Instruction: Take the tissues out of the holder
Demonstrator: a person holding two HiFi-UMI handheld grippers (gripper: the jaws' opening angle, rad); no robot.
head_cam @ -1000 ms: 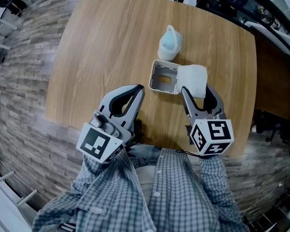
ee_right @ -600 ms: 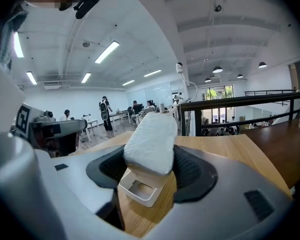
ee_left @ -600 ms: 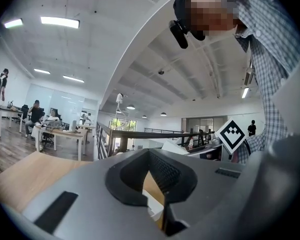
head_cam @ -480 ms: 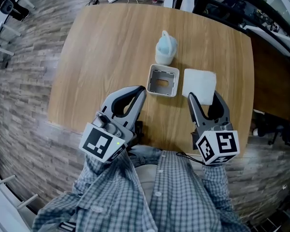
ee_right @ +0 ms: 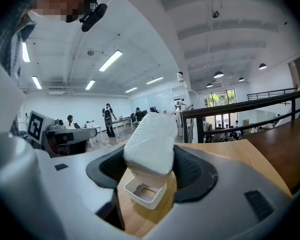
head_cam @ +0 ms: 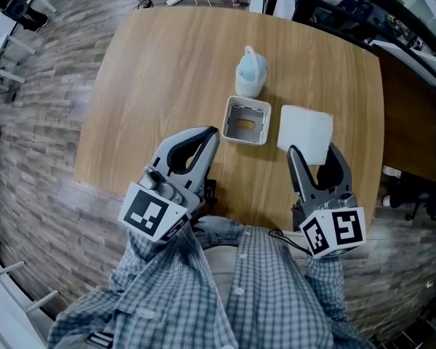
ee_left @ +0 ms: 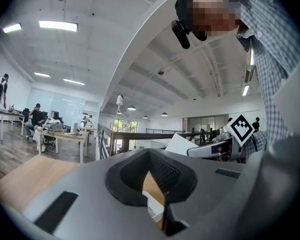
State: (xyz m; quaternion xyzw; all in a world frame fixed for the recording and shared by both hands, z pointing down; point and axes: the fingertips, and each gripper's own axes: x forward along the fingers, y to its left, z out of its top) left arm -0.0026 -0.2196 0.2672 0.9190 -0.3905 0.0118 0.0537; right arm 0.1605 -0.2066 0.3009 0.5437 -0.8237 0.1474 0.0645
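Nearest, at the frame's lower left, the left gripper hangs over the near edge of the bench, fingers closed tip to tip on nothing. At lower right, the right gripper is clenched on the near end of the tissues, a soft white pack held out of the holder and just to its right. Whether the pack's far end touches the bench, I cannot tell. The holder sits mid-frame, open and empty. Beyond it stands a pale blue container.

Judgement: extraction done, set-down in hand. Next move: lower the pack flat onto bare bench right of the holder, then release.
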